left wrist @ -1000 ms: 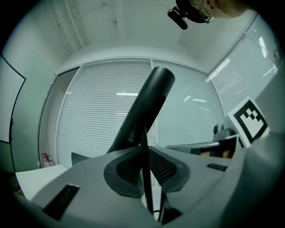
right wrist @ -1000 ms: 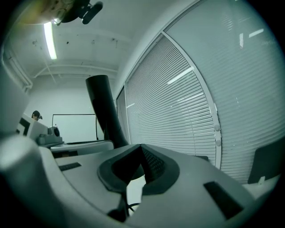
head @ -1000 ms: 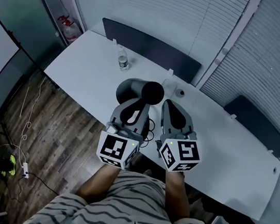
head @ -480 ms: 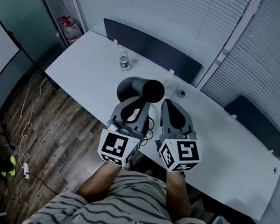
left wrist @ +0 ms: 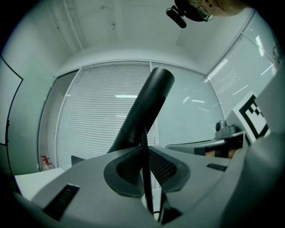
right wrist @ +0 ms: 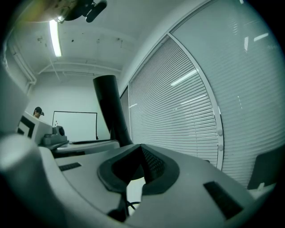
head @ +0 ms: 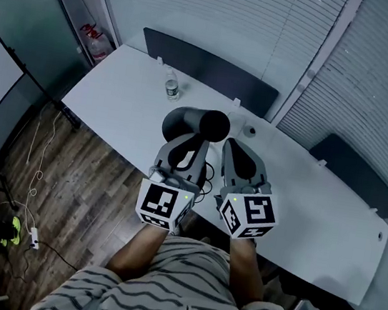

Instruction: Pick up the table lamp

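A black table lamp with a thick tube-shaped head stands on the white table. My left gripper reaches level to it, just below the head. In the left gripper view the lamp's thin dark stem runs upright between the pads, which press on it, and the lamp head rises slanting above my left gripper. My right gripper hangs beside the left, to the right of the lamp. In its own view my right gripper has its tips together with nothing between them, and the lamp head stands to its left.
A clear water bottle stands at the table's far left. A small round object lies right of the lamp. A black cable loops near the front edge. Dark panels line the far side, below window blinds. Wooden floor lies left.
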`<move>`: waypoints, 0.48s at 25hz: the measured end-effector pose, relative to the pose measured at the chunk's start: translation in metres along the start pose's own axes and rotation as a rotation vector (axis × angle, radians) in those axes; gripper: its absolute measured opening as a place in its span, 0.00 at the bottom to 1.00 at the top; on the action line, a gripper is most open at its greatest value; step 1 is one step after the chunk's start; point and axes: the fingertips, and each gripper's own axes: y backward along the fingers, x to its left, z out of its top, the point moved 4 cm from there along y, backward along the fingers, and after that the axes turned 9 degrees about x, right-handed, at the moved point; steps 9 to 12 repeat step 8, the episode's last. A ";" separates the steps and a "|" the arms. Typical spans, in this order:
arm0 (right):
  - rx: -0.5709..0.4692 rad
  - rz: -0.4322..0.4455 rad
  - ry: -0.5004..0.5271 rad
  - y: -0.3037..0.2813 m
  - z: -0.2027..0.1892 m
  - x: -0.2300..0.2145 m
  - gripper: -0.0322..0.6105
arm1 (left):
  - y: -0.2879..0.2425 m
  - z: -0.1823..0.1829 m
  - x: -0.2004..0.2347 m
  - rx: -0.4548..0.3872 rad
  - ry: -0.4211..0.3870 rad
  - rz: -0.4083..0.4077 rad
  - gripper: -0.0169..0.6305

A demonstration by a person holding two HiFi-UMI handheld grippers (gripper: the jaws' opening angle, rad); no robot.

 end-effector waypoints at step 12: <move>-0.005 -0.006 0.000 0.000 0.002 0.001 0.05 | 0.000 0.000 0.002 0.001 -0.001 0.000 0.10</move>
